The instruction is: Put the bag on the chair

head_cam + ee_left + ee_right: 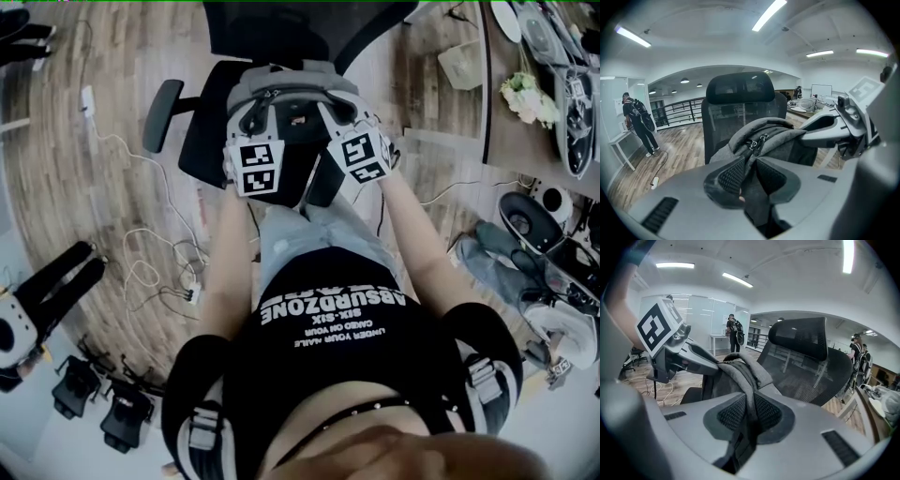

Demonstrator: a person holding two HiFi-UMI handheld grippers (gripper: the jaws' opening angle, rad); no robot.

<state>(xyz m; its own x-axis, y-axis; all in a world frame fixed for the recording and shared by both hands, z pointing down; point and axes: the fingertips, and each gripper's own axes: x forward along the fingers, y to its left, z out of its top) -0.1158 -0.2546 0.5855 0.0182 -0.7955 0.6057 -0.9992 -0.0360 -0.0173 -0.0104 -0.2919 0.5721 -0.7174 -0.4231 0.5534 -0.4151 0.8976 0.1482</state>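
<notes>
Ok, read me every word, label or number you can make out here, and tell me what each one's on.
"ABSURDZONE": big white print on the person's black shirt, upside down in the head view.
"SIX-SIX": smaller line on the same shirt.
Two finer lines there: too small to read reliably.
The marker cubes: black-and-white patterns, no words.
The bag and chair: no print visible.

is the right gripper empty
No, the right gripper has its jaws pinched on a grey fold of the backpack.

White cables (141,267) on wood floor (56,187), possibly flowers (530,98) on desk (511,141)
</notes>
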